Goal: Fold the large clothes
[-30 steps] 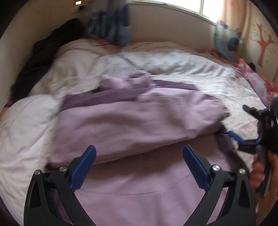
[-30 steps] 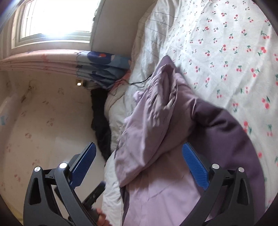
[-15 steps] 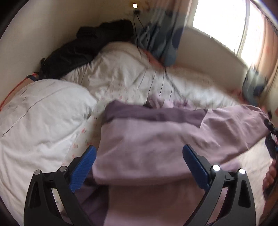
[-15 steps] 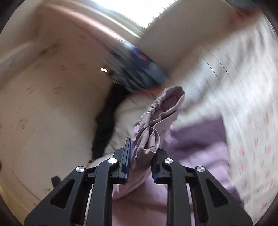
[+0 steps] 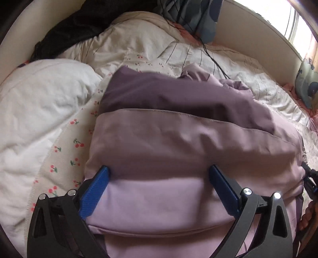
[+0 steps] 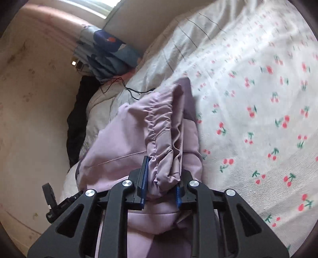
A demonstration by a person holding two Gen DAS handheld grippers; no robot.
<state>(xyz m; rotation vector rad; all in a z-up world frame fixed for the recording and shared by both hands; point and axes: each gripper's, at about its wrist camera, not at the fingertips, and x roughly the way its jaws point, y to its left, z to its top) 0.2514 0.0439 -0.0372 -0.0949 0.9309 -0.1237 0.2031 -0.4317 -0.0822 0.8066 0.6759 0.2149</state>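
A large garment in light and dark purple (image 5: 188, 142) lies folded across the cherry-print bed sheet (image 5: 65, 146). My left gripper (image 5: 159, 174) stands open, low over the garment's near fold, with a wide stretch of the cloth between its blue pads. My right gripper (image 6: 162, 174) holds a bunched, gathered edge of the purple garment (image 6: 127, 142). Its pads press on the cloth while the jaws are opening slightly. The right gripper (image 5: 310, 178) shows at the right edge of the left wrist view, with a hand (image 5: 308, 216) under it.
A white pillow (image 5: 35, 103) lies left of the garment. Black clothing (image 5: 83, 25) is heaped by the wall behind it. A blue patterned cloth (image 5: 198, 17) hangs at the bed's head, and a thin black cable (image 5: 214, 59) trails from it over the bedding.
The right gripper went from wide open to shut on the garment's gathered edge. The left gripper sank and came close over the garment's left part, still open.
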